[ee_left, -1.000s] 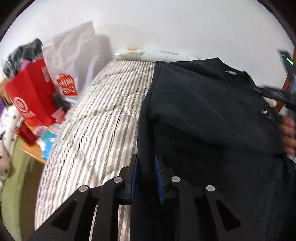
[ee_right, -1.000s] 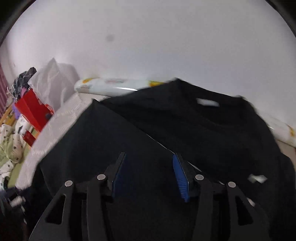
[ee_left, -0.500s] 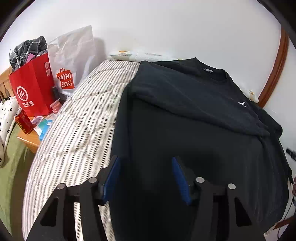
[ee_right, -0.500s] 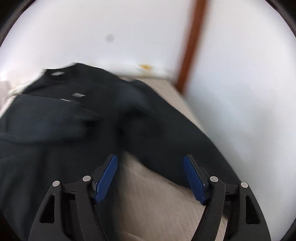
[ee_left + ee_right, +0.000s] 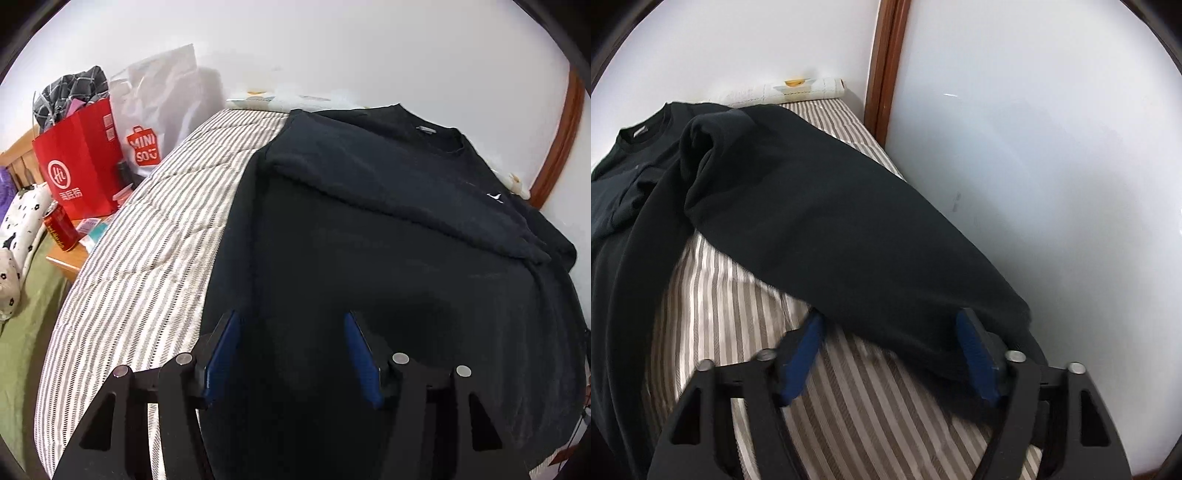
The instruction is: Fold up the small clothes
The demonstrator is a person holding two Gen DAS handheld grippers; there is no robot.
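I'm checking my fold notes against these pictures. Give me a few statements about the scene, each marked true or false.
1. The black sweatshirt lies on a striped bedcover. True.
2. The left gripper is shut on the sweatshirt. False: its jaws stand open over the cloth.
3. One sleeve stretches out beside the wall. True.
4. The red bag sits on the bed. False: it stands beside the bed.
5. The right gripper is at the sleeve's end. True.
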